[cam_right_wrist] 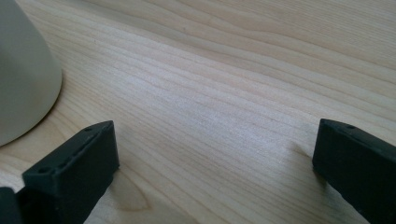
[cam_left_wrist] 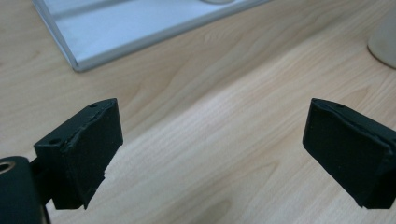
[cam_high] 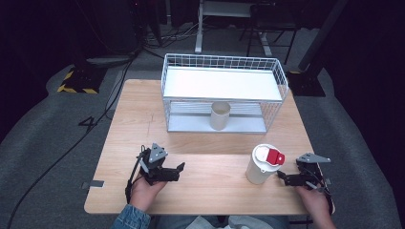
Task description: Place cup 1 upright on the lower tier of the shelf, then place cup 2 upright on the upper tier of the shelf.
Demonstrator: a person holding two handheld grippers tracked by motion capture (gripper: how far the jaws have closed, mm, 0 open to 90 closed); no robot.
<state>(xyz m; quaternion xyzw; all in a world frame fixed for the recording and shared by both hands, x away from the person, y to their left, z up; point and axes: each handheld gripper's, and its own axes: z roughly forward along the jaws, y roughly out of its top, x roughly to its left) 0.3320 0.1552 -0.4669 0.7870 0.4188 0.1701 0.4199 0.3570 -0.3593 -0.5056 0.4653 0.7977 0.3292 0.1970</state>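
A white lidded cup (cam_high: 261, 167) with a red tab on its lid stands at the front right of the wooden table (cam_high: 210, 191). A plain beige cup (cam_high: 219, 116) stands upright on the lower tier of a white wire rack (cam_high: 282, 83). My left gripper (cam_high: 180, 169) lies low over the table's front left, pointing right, open with nothing between its fingers (cam_left_wrist: 212, 126). My right gripper (cam_high: 282, 177) is just right of the lidded cup and points at it. It is open, and the cup's wall (cam_right_wrist: 23, 70) stands left of its jaws (cam_right_wrist: 217, 140), apart from them.
The rack's flat white base (cam_left_wrist: 140, 28) lies ahead of the left gripper. The rack takes up the back half of the table and has a white shelf (cam_high: 219, 83) on top. Grey carpet, cables and chair legs surround the table.
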